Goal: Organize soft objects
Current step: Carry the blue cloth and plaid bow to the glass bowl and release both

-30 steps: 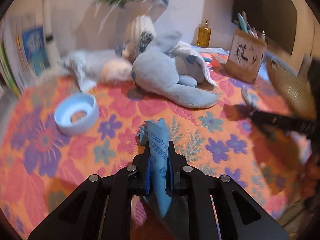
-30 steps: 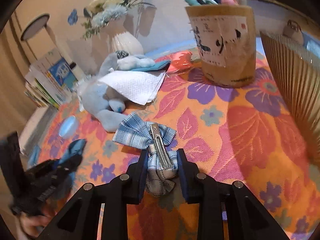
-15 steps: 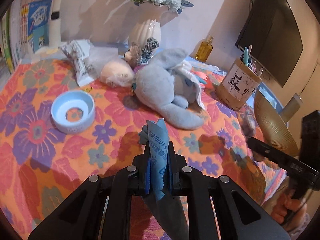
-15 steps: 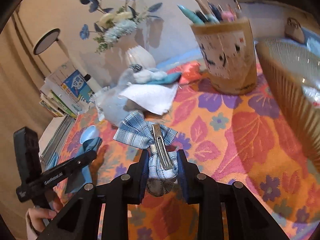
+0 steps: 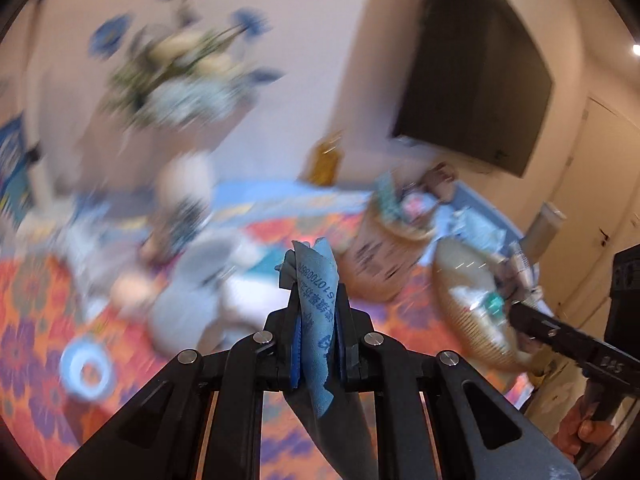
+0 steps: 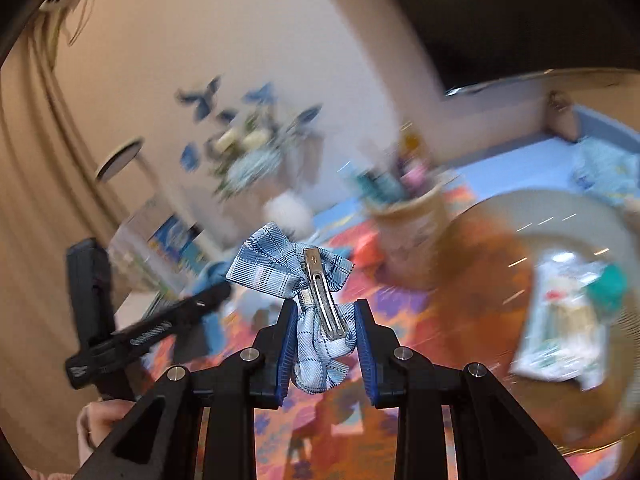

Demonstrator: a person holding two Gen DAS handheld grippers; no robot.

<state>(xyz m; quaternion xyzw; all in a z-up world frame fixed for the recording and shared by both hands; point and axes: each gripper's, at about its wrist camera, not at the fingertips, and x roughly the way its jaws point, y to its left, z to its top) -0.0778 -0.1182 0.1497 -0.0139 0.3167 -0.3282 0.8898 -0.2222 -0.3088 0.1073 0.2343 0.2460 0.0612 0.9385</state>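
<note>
Both grippers had risen off the floral tablecloth (image 5: 24,304) since the earlier frames, and both views were blurred. Ahead and right of the right gripper (image 6: 326,344) lay the ribbed basket (image 6: 492,264), nearer to it than to the left. That gripper pinched the plaid bow clip (image 6: 296,276), clip pointing forward. The left gripper (image 5: 318,340) pinched an upright blue cloth (image 5: 316,280).

Motion-blurred flower vase (image 5: 180,80), plush toy (image 5: 192,292), pen holder (image 6: 408,232); basket (image 6: 560,300) edge-cropped.
</note>
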